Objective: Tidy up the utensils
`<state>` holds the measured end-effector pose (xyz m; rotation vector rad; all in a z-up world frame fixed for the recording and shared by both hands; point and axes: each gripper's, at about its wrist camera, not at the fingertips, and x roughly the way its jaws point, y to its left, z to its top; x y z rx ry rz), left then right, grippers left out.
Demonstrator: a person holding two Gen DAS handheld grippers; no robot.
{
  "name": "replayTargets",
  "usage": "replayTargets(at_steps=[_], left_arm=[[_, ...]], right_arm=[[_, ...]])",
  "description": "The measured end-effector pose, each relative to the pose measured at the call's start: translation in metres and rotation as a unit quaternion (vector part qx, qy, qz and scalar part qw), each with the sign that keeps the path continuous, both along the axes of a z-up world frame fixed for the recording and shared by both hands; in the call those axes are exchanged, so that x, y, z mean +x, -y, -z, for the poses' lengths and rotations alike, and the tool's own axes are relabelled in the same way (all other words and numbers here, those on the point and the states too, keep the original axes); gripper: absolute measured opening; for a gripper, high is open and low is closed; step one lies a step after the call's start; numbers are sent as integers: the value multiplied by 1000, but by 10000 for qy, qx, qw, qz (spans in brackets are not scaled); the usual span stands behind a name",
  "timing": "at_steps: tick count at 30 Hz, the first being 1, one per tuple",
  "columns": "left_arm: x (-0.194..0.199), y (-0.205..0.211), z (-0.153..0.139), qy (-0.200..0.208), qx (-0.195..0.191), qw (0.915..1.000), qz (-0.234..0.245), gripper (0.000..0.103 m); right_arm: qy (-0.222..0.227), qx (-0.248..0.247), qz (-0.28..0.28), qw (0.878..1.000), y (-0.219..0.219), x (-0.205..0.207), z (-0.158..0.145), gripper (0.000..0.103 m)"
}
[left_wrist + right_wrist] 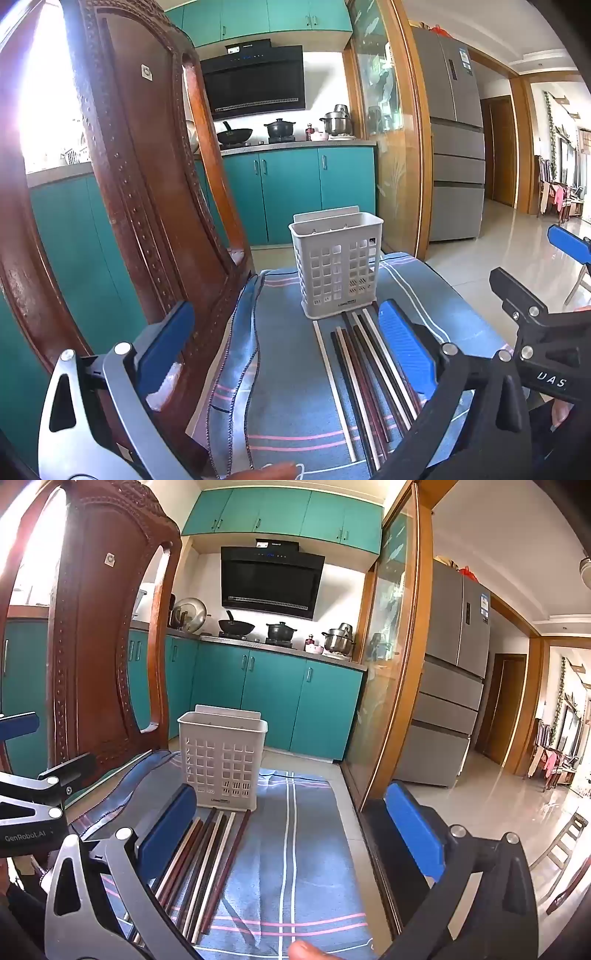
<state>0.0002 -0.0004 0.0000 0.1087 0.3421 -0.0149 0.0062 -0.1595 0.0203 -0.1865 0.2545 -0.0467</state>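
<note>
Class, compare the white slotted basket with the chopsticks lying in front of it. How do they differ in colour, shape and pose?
The basket stands upright; the chopsticks lie flat side by side. The basket is all white; the chopsticks mix pale and dark brown sticks. The basket is a boxy holder with square holes; the chopsticks are thin rods. Both rest on the blue striped cloth.

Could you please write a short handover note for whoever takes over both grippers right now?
Left gripper: open, holding nothing, above the cloth.
Right gripper: open, holding nothing.
Chopsticks: lying side by side on the blue striped cloth, just in front of the white slotted holder, which stands upright.
Done: nothing visibly; no chopstick shows inside the holder.
Left: pick up the chopsticks and stand them in the holder.
</note>
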Motion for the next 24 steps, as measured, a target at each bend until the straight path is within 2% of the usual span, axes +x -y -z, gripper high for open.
replayTargets(at_steps=[24], left_arm=[[5,0,7,-74,-33,10000,-28,100]], right_arm=[[6,-3,30,10000,0,-1,1,101]])
